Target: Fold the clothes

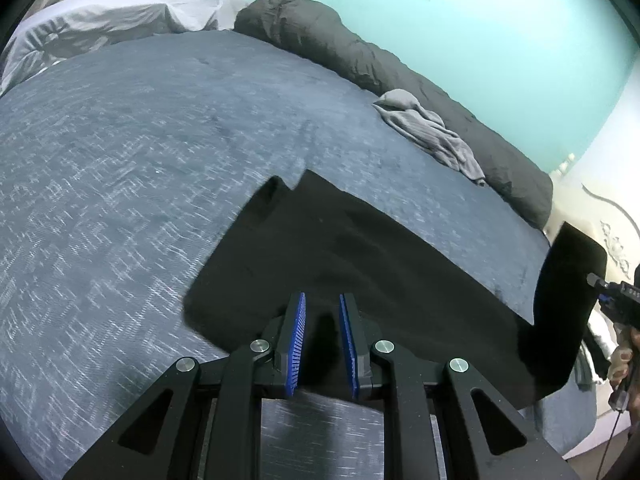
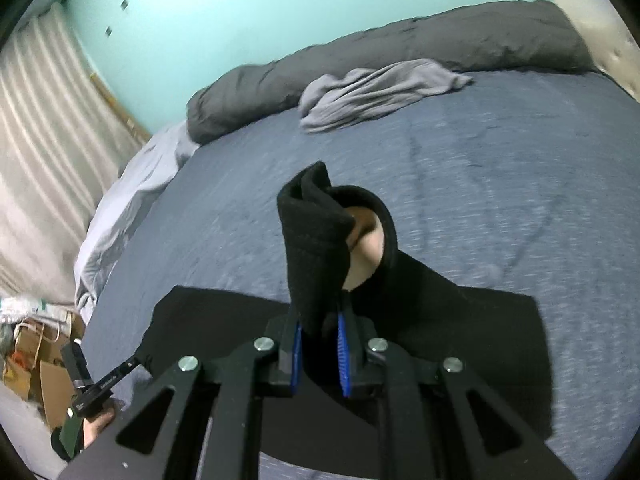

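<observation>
— Two views to go through. Left wrist view first?

— Left gripper [image 1: 322,300] spread, pinching nothing, hovering low over the near edge of the black garment [image 1: 340,252]. Garment lying mostly flat on the blue bed [image 1: 120,160], one end raised off to the right beside the right gripper [image 1: 600,286]. Grey garment [image 1: 432,132] crumpled farther back, against the dark rolled duvet [image 1: 400,64].

— And the right wrist view?

— Right gripper [image 2: 320,320] pinching a bunched end of that black garment [image 2: 316,240], standing up between the pads; looks like a sleeve, with a pale opening showing. Rest of it spread flat below on the bed [image 2: 480,160]. Left gripper [image 2: 136,362] seen low at the left, by the near left corner.

— Risks from here?

— Thick bunch in a narrow pinch: could slip out mid-swing and drop short of the fold line. With nothing pinning the flat part, could drag the whole garment and wrinkle it. Motion blur too, so a hasty swing might lay the sleeve crooked.
</observation>
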`<state>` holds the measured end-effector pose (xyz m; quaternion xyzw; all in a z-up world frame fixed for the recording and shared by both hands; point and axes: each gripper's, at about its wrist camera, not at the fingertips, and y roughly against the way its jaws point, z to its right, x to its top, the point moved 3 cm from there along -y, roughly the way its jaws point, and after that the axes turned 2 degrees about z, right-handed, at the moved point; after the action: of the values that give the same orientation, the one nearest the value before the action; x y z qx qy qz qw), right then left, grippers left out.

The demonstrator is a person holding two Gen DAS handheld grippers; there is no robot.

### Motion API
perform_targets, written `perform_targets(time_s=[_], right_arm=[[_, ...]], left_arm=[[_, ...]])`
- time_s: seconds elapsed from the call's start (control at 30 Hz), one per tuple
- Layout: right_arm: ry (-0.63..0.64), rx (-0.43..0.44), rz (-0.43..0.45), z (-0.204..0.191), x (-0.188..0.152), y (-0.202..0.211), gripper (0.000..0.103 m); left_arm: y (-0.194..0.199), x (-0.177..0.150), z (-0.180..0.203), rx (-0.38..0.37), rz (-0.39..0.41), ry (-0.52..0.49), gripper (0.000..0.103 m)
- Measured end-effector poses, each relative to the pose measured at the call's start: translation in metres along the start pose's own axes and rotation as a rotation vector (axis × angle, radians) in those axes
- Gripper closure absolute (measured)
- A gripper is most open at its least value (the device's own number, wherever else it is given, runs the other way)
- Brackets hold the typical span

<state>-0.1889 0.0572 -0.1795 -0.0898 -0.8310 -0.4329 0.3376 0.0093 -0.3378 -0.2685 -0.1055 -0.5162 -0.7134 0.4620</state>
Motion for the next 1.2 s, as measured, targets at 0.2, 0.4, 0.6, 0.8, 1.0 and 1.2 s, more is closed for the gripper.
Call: perform_targets(time_s=[0.2,0.4,0.6,0.8,1.0,1.2], right_arm=[[0.062,0.062,-0.039,-0.070,-0.006,-0.038,0.090],[0.086,0.129,-0.089,-0.126,-0.020,-0.078,0.089],[0.117,0.111,-0.139,-0.152,-0.031,-0.110,0.089],[0.088,0.069,-0.167,-0.156,-0.040,-0.139,0.090],[0.110,0.067,-0.176,-0.171,-0.050,-0.156,0.090],[0.114,0.087,-0.192,-0.182,-0.058,-0.168,0.090]], left_arm=[[0.005,0.002,-0.017,0.012,0.013,0.017,0.084],[0.007,0.006,-0.028,0.023,0.022,0.035,0.084],[0.007,0.009,-0.030,0.025,0.015,0.029,0.084],[0.007,0.011,-0.032,0.027,0.009,0.023,0.084],[0.007,0.012,-0.033,0.028,0.005,0.015,0.084],[0.005,0.011,-0.036,0.027,-0.002,0.021,0.084]])
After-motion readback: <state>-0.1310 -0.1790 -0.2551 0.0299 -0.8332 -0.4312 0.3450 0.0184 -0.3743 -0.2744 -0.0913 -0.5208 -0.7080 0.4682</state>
